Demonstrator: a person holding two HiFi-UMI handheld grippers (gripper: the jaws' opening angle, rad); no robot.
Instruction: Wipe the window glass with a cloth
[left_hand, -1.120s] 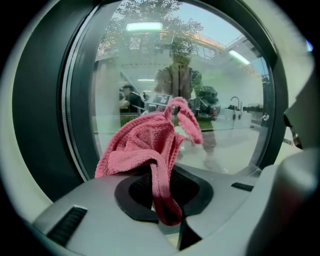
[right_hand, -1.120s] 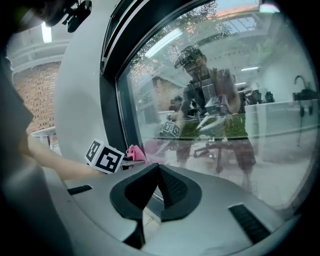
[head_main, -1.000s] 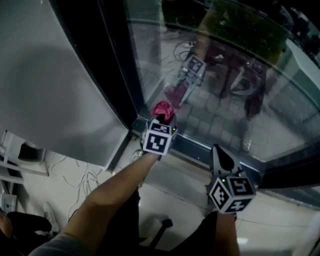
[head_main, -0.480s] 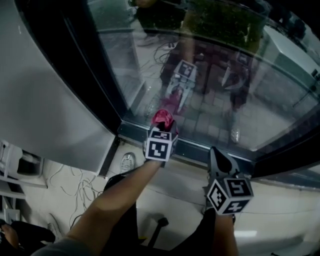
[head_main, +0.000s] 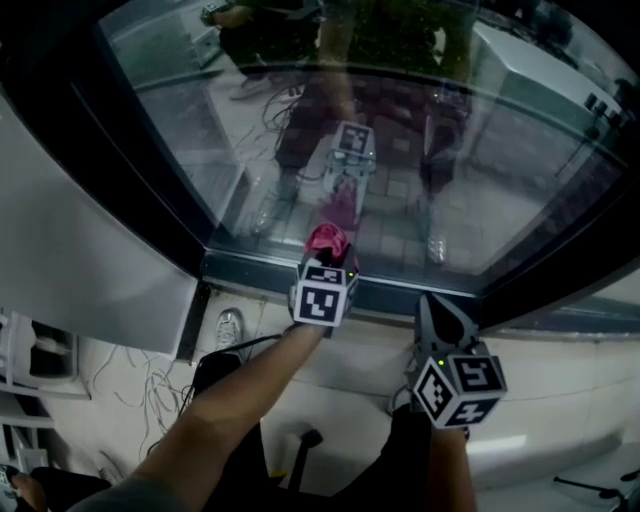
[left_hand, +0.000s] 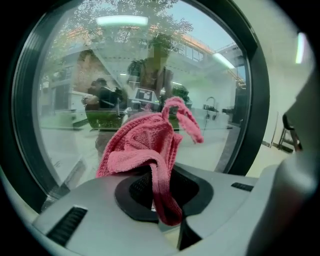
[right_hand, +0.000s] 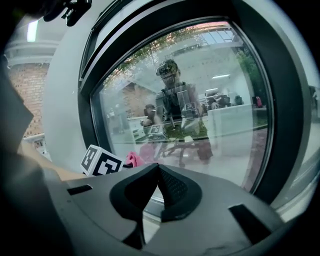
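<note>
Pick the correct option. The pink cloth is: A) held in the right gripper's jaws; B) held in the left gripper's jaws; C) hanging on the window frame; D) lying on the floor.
B: the left gripper view shows the pink cloth pinched between the jaws of the left gripper; the jaws of the right gripper are closed with nothing between them.

No legible txt, brand, nr or sign in any view. Only print is b/w square marker patterns, no letters. They sit on the left cube (head_main: 323, 293) of the left tool (head_main: 328, 250) and the right cube (head_main: 460, 388) of the right tool (head_main: 440, 305). A reflected marker in the window glass (head_main: 500, 180) is too dim to read.
</note>
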